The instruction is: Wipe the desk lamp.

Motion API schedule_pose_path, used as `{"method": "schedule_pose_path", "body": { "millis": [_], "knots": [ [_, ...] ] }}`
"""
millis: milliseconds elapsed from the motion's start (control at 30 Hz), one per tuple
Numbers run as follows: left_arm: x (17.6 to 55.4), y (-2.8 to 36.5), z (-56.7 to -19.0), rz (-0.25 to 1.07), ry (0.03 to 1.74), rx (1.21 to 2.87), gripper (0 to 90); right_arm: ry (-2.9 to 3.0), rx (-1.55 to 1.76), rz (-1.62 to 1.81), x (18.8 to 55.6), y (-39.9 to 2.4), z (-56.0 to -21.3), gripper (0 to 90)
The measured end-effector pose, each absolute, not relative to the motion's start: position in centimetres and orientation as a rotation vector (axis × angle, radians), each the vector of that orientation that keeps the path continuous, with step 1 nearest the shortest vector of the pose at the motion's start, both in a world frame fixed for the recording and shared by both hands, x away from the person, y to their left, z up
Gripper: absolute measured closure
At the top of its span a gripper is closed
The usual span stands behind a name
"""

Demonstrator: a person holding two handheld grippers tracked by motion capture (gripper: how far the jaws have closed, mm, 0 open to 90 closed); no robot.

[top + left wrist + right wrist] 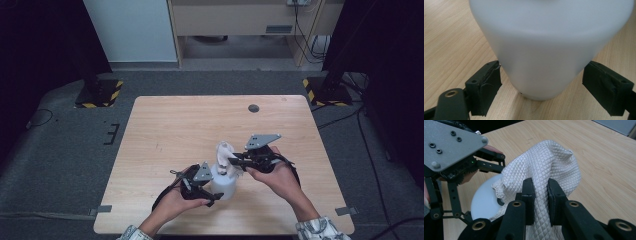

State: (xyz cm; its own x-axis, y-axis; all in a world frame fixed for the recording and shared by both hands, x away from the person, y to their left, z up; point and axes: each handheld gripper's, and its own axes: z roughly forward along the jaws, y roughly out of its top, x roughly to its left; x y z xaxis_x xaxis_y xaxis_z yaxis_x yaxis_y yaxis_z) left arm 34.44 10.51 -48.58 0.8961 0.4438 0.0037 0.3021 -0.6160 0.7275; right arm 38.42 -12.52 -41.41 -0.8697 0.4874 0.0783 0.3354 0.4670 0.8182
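Observation:
A white plastic bottle (224, 184) stands upright on the wooden table (165, 130) near its front edge. My left gripper (216, 193) holds it low down: in the left gripper view both pads (490, 80) sit against the wall of the bottle (549, 45) just above its base. My right gripper (231, 161) is shut on a white quilted cloth (225, 154) that hangs over the bottle's top. In the right gripper view the jaws pinch a fold of the cloth (549, 162), and the bottle's rounded shoulder (484, 202) lies below it, beside the left gripper's grey plate (451, 142).
A small dark round hole (253, 108) marks the table's far side. Two black stands with yellow-black striped feet (97, 93) (326, 91) flank the far corners. Bare wood lies to the left, right and back of the bottle.

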Motion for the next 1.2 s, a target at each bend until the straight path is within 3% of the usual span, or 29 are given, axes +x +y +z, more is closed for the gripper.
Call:
{"method": "schedule_pose_path", "body": {
  "millis": [533,667,767,1200],
  "knots": [
    [34.5,10.5,-48.6,0.215,0.512,2.267,15.3,2.635,0.569,1.349,36.1,-10.7,-41.2,78.5],
    [34.6,10.5,-48.7,0.158,0.486,2.234,16.2,2.646,0.555,1.333,35.4,-11.4,-40.9,78.4],
    [34.6,10.8,-48.5,0.222,0.529,2.251,16.7,2.649,0.555,1.329,35.1,-12.0,-40.9,78.4],
    [34.7,10.8,-48.4,0.234,0.530,2.264,16.9,2.635,0.637,1.297,38.0,-12.1,-40.7,78.3]
  ]
}}
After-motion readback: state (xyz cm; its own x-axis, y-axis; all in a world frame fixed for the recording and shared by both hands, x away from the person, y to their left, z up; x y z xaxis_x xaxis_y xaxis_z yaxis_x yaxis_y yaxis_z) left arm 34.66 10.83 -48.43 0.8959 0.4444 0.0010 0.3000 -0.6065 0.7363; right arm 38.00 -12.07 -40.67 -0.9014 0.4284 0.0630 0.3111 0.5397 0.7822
